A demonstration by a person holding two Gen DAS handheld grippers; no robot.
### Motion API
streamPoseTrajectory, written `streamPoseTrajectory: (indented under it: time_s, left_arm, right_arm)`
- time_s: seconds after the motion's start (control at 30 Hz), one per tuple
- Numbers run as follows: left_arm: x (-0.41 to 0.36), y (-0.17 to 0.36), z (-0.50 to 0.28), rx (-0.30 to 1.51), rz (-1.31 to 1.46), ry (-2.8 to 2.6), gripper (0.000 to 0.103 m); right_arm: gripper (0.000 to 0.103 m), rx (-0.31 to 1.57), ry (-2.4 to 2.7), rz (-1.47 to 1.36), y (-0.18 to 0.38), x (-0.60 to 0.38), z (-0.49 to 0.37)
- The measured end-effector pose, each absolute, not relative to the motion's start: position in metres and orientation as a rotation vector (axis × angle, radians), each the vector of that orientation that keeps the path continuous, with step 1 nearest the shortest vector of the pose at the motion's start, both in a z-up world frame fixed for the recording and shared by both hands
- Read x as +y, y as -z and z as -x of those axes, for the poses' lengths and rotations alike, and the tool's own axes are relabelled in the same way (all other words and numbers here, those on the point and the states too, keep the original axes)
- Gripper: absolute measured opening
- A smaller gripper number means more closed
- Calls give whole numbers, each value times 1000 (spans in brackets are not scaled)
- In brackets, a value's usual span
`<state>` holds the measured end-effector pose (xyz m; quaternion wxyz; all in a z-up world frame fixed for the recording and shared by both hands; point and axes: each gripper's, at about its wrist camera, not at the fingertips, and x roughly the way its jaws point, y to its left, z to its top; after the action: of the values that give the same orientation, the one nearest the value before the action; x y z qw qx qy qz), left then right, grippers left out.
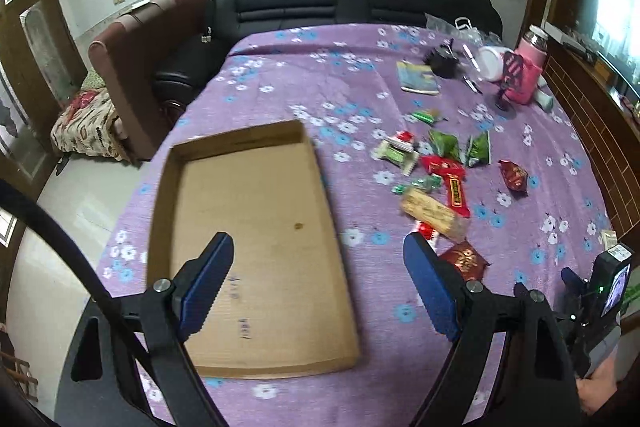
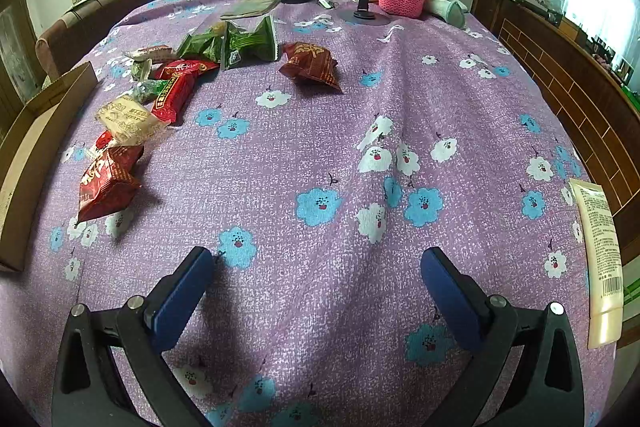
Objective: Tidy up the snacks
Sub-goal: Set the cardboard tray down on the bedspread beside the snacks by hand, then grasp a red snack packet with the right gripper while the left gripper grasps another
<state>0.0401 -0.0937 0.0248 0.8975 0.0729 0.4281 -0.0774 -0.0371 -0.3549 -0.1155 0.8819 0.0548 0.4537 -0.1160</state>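
Both hand-held grippers wide, empty; right hand-held gripper (image 2: 316,291) should straddle nearest red snack packet (image 2: 106,183), lower left, before carrying to cardboard tray (image 1: 256,227).

Right gripper (image 2: 316,287) hangs over the floral tablecloth (image 2: 320,155), jaws spread wide, nothing between them. Snack packets (image 2: 160,95) lie ahead to its left, beside a cardboard tray (image 2: 40,131). A cream tube (image 2: 600,263) lies at its right.
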Motion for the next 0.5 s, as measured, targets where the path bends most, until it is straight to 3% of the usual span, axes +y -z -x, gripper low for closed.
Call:
streamPoseTrajectory:
  time_s: [0.33, 0.4, 0.5]
  left_arm:
    - [-124, 4, -50, 980, -162, 132, 87]
    - [-126, 8, -51, 1000, -163, 124, 87]
    - [-127, 13, -54, 1028, -142, 113, 87]
  right_arm:
    - [103, 1009, 211, -100, 113, -358, 24]
    - [90, 1015, 180, -108, 102, -364, 20]
    - [91, 945, 89, -156, 75, -383, 5]
